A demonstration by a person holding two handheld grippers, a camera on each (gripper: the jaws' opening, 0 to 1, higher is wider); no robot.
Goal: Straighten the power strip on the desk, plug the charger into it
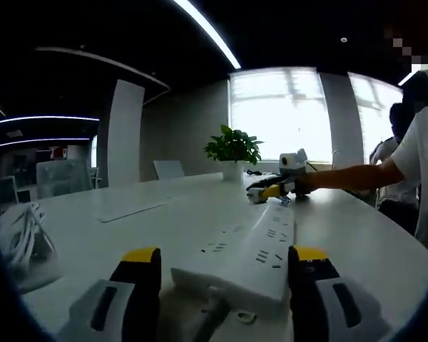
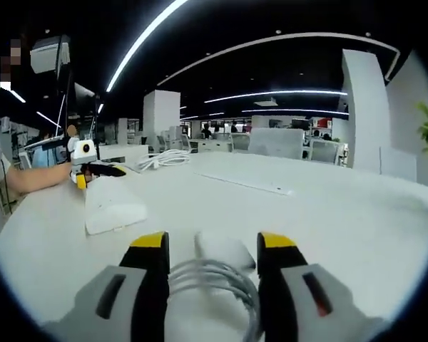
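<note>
— Between the left gripper (image 1: 225, 267)'s spread yellow-tipped jaws sits the near end of the power strip (image 1: 246, 249); nothing is clamped yet. Its long axis runs away toward the far window.

— And the right gripper (image 2: 210, 249)?

— Jaws apart too, straddling the white charger (image 2: 225, 251) and its coiled cable (image 2: 214, 281) on the desk (image 2: 328, 214). From there the strip lies off to the left, so the left gripper is nearer.

— Any contact?

— Hard to say; the strip's cord end is cut off below.
</note>
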